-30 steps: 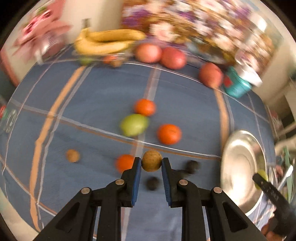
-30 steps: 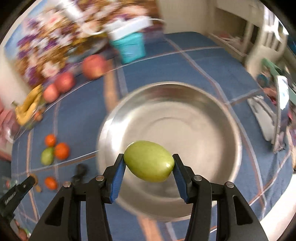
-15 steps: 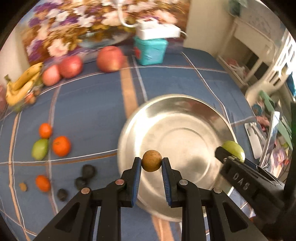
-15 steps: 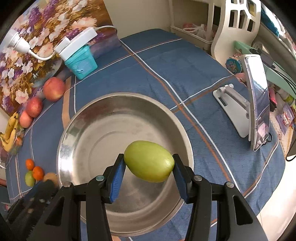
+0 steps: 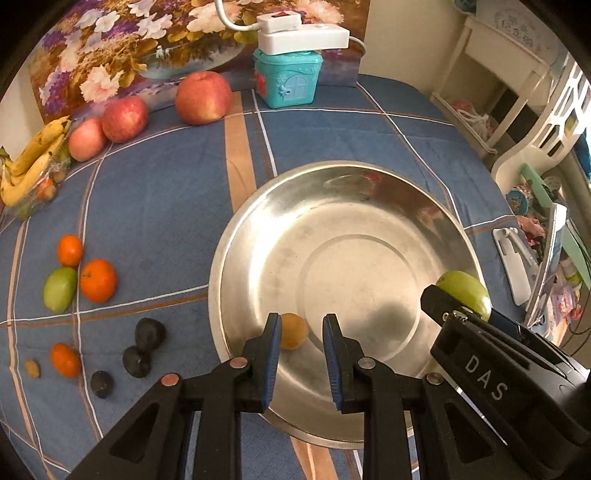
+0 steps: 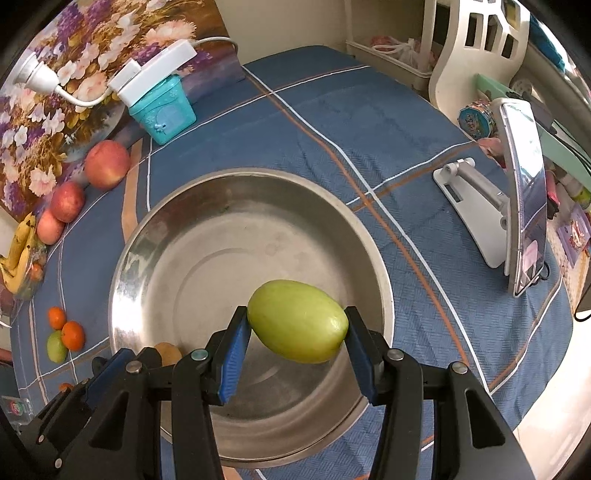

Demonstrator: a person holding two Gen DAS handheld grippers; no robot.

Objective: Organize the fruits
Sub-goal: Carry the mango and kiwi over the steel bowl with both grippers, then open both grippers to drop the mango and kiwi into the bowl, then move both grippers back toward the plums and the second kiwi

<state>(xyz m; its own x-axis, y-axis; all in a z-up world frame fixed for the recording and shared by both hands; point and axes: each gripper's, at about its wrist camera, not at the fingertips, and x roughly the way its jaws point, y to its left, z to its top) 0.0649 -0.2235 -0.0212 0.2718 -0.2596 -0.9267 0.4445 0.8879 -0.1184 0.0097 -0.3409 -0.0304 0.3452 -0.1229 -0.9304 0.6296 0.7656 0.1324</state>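
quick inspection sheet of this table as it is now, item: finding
surface: blue plaid cloth, flat
job's things: steel bowl; brown fruit low at its near side; oranges, second green fruit and dark fruits left of the bowl; apples and bananas at the back
clutter: teal box; phone on stand
grippers: left gripper fingers parted, brown fruit between, gap at one pad; right gripper shut on green fruit over the bowl
cables: white power strip on the teal box
surroundings: floral picture, white chair
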